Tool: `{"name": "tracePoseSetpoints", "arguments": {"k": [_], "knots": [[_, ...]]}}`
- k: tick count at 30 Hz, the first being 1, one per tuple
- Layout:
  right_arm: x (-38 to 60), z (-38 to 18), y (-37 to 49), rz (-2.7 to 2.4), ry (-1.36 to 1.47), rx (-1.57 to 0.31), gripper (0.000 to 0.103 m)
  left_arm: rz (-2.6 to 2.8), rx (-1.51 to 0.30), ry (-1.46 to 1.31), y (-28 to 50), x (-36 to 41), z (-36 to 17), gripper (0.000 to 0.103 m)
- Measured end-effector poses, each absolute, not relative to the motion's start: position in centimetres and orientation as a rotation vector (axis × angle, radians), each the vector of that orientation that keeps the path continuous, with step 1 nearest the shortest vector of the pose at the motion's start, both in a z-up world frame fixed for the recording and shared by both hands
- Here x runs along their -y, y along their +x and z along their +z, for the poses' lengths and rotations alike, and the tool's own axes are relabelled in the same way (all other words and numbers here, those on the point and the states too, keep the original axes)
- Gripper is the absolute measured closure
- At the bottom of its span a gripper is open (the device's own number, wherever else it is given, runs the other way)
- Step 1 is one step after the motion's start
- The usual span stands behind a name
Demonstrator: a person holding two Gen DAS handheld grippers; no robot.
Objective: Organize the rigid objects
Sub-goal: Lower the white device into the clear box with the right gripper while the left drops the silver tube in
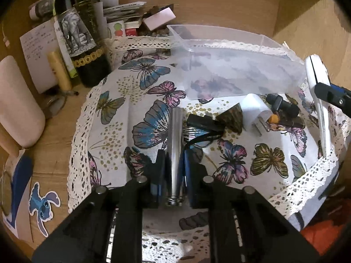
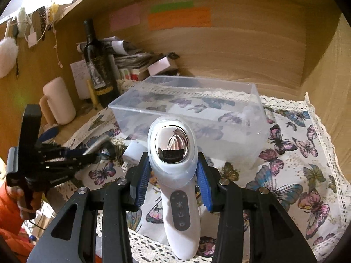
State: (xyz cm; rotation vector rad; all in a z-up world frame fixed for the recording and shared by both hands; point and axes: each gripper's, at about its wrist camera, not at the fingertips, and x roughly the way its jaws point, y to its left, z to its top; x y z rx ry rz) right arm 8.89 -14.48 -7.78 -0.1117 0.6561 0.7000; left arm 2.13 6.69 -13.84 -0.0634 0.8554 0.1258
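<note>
My left gripper [image 1: 174,151] is shut on a silver metal tube [image 1: 174,131] that points forward over the butterfly cloth [image 1: 122,100]. My right gripper [image 2: 173,171] is shut on a white handheld device [image 2: 175,175] with a chrome head, held upright in front of the clear plastic bin [image 2: 197,109]. The device [image 1: 318,96] and the right gripper [image 1: 331,92] show at the right edge of the left wrist view. The bin [image 1: 230,65] looks empty. On the cloth lie a black clip [image 1: 204,125], a brown wedge [image 1: 232,116], a white charger plug [image 1: 256,114] and a black part [image 1: 283,105].
A wine bottle [image 1: 81,32], a cream mug [image 1: 17,100], papers and small boxes [image 1: 129,15] crowd the back left. Wooden walls [image 2: 241,50] close the back and right. The left gripper [image 2: 54,160] shows in the right wrist view, at the left.
</note>
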Motion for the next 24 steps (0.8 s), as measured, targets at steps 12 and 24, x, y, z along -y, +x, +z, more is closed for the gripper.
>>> {"name": "tracePoseSetpoints", "arguments": {"k": [12, 24], "knots": [[15.5, -4.9, 9.3, 0.659, -0.095, -0.551, 0.066, 0.107, -0.690, -0.088, 0.1, -6.3, -8.8, 0.103], [15.7, -3.6, 10.5, 0.642, -0.077, -0.517, 0.066, 0.087, -0.757, -0.104, 1.2, -7.4, -9.7, 0.067]]}}
